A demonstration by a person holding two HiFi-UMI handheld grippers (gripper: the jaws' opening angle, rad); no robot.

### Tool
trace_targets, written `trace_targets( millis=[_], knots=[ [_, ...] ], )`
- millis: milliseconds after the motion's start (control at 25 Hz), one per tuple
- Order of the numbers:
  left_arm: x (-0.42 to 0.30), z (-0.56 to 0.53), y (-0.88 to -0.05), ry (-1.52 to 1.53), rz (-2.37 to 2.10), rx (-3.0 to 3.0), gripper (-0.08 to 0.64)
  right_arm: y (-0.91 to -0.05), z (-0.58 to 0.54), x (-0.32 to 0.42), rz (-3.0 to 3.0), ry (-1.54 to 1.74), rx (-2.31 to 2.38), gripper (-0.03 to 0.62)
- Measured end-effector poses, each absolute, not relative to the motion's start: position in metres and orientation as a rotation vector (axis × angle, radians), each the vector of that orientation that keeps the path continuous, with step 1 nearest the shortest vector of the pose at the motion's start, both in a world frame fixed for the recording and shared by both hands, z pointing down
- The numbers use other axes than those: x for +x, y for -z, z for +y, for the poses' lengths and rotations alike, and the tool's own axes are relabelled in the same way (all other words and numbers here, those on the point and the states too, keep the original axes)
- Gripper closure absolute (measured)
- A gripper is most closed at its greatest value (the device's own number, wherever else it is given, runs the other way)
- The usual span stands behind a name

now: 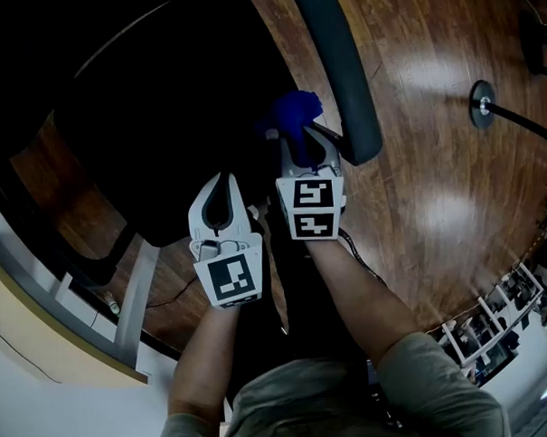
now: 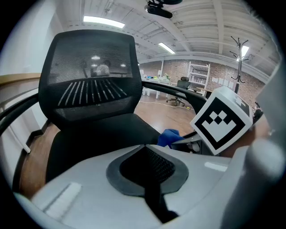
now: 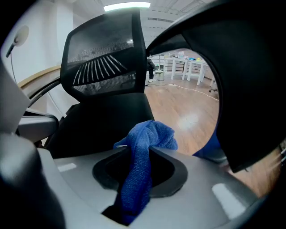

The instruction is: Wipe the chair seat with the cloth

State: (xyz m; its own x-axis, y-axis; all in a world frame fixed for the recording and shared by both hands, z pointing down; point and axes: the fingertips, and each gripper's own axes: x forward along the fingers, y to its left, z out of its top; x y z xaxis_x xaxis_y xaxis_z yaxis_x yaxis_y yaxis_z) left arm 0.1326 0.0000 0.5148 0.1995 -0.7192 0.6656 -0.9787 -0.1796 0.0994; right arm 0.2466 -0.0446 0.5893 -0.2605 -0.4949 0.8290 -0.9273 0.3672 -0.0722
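Pinching the blue cloth point(image 3: 144, 147) tight, the right gripper point(image 1: 297, 141) is angled down at the right-hand edge of the chair seat point(image 2: 96, 134), just beside the armrest point(image 1: 338, 70). Its fingers point(image 3: 192, 183) clamp the cloth mid-length, so a bunched wad stands out past the tips. That's the working end, the part meant to meet the seat, while the rest trails back between the fingers. Whether the wad touches the seat right now, I can't tell; the black upholstery swallows the detail in the head view. Now the left gripper point(image 1: 219, 181): fingers point(image 2: 85, 192) pressed together at the tips, nothing between them, hovering near the seat's front edge, close beside its partner. It looks like a spare hand, kept near but out of the cloth's path. The backrest point(image 2: 87, 76) rises straight ahead of both. My read: the wipe is at the seat's right edge, with the broad middle lying open to the left for a pass.
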Motion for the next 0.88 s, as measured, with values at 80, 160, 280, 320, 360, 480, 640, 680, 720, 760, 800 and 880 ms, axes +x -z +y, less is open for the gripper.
trace_targets(
  millis=[80, 160, 280, 320, 360, 480, 640, 680, 720, 760, 800, 880],
  knots=[
    [0.135, -0.001, -0.516, -0.666, -1.589, 1.952, 0.555, -0.592, -0.044, 0.248, -1.894, -0.75, 1.223, 0.499],
    [0.135, -0.002, -0.518, -0.657, -1.617, 1.934, 0.555, -0.594, -0.043, 0.248, -1.898, -0.739, 1.206, 0.499],
    [0.135, -0.003, -0.522, -0.656, -1.637, 1.902, 0.555, -0.6, -0.044, 0.248, -1.896, -0.73, 1.186, 0.499],
    [0.136, -0.004, -0.524, -0.66, -1.637, 1.891, 0.555, -0.602, -0.044, 0.248, -1.896, -0.728, 1.181, 0.499],
    [0.135, -0.003, -0.525, -0.661, -1.64, 1.88, 0.555, -0.603, -0.044, 0.247, -1.898, -0.728, 1.176, 0.499],
    [0.132, -0.006, -0.528, -0.65, -1.672, 1.858, 0.555, -0.606, -0.047, 0.245, -1.913, -0.722, 1.163, 0.499],
    [0.124, -0.004, -0.522, -0.64, -1.706, 1.857, 0.555, -0.6, -0.047, 0.246, -1.911, -0.703, 1.168, 0.499],
    [0.121, -0.003, -0.517, -0.642, -1.708, 1.858, 0.555, -0.596, -0.048, 0.245, -1.91, -0.696, 1.17, 0.499],
    [0.117, -0.003, -0.512, -0.642, -1.712, 1.859, 0.555, -0.592, -0.048, 0.244, -1.911, -0.687, 1.172, 0.499],
    [0.111, -0.002, -0.507, -0.639, -1.719, 1.857, 0.555, -0.587, -0.048, 0.24, -1.916, -0.678, 1.172, 0.499],
    [0.104, 0.0, -0.501, -0.634, -1.731, 1.852, 0.555, -0.581, -0.047, 0.235, -1.926, -0.668, 1.168, 0.499],
    [0.085, 0.006, -0.491, -0.621, -1.764, 1.833, 0.555, -0.567, -0.045, 0.219, -1.957, -0.648, 1.152, 0.497]
  ],
)
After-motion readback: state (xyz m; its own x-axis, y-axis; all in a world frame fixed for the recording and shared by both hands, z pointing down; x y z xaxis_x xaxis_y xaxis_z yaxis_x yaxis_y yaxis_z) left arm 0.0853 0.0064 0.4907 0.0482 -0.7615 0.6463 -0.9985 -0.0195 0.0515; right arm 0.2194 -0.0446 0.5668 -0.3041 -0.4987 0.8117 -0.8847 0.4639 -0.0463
